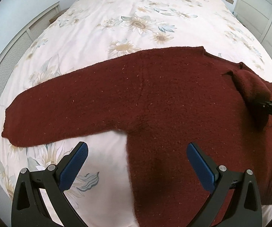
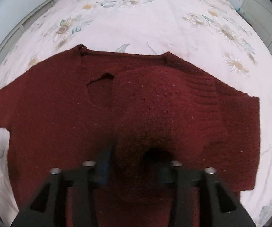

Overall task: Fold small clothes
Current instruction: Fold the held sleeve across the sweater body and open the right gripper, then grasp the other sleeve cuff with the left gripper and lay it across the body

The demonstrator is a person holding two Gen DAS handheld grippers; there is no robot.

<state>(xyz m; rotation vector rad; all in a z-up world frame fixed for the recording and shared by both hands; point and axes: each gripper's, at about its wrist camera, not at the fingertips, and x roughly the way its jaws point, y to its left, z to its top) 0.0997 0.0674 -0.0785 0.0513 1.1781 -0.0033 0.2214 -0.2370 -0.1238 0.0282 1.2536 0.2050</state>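
Nearest the right camera: folded sleeve (image 2: 166,102) of the maroon sweater (image 1: 154,98), bunched right at the right gripper (image 2: 136,160). Its jaws stand part-open; the sleeve fabric sits between them, but the pads are in shadow, so I can't confirm they press on it; it looks like a release. The sweater lies flat on the floral bedspread (image 1: 136,19), neck toward the headboard, one sleeve brought in over the chest, the other sleeve (image 1: 47,113) stretched out to the side. Step, as I read it: first sleeve fold just placed, second sleeve pending. Left gripper (image 1: 136,155) hangs wide open, empty, above the armpit and side edge of the body, blue pads (image 1: 75,162) clear of the cloth. Next move likely needs the left one to reach out to the far cuff, pinch it, and carry it across the chest without dragging the body.
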